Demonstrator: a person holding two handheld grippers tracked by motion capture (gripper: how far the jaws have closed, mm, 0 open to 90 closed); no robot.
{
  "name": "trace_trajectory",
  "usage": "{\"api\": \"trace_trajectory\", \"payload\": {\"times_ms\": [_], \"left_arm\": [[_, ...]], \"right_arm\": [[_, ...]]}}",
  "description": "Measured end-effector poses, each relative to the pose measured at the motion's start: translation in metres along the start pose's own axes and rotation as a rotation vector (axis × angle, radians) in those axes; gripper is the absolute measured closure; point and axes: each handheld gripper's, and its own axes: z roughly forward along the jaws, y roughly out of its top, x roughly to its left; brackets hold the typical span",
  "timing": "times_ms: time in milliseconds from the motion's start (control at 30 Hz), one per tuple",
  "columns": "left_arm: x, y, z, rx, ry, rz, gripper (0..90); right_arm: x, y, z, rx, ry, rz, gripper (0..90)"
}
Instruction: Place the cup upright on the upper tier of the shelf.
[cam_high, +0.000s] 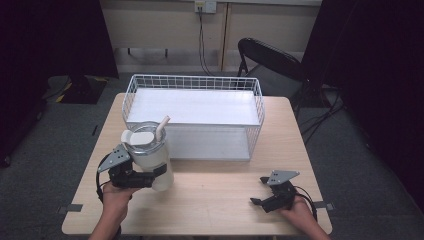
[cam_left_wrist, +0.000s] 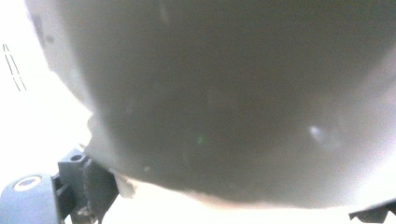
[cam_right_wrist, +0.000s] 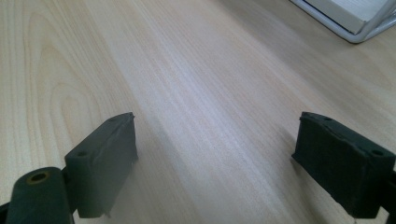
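Observation:
A white tumbler (cam_high: 150, 155) with a clear lid and a pale straw (cam_high: 162, 127) is at the table's front left, leaning slightly. My left gripper (cam_high: 150, 177) is shut on its lower body from the left. In the left gripper view the tumbler's grey wall (cam_left_wrist: 224, 93) looms very close between the jaws. Whether its base touches the table I cannot tell. My right gripper (cam_high: 259, 192) rests open near the front right edge. In the right gripper view its fingertips (cam_right_wrist: 224, 163) stand wide apart over bare wood.
A white wire basket (cam_high: 192, 82) with a white panel inside occupies the back half of the wooden table (cam_high: 215, 200); its corner (cam_right_wrist: 359, 28) appears in the right gripper view. A black folding chair (cam_high: 270, 60) stands behind the table.

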Motion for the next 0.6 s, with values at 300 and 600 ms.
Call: {"api": "trace_trajectory", "payload": {"times_ms": [300, 600], "left_arm": [[0.000, 0.020, -0.003, 0.001, 0.001, -0.010, 9.8], [0.000, 0.040, -0.008, 0.009, 0.004, -0.037, 9.9]], "right_arm": [[0.000, 0.000, 0.000, 0.000, 0.000, 0.000, 12.4], [0.000, 0.000, 0.000, 0.000, 0.000, 0.000, 12.4]]}}
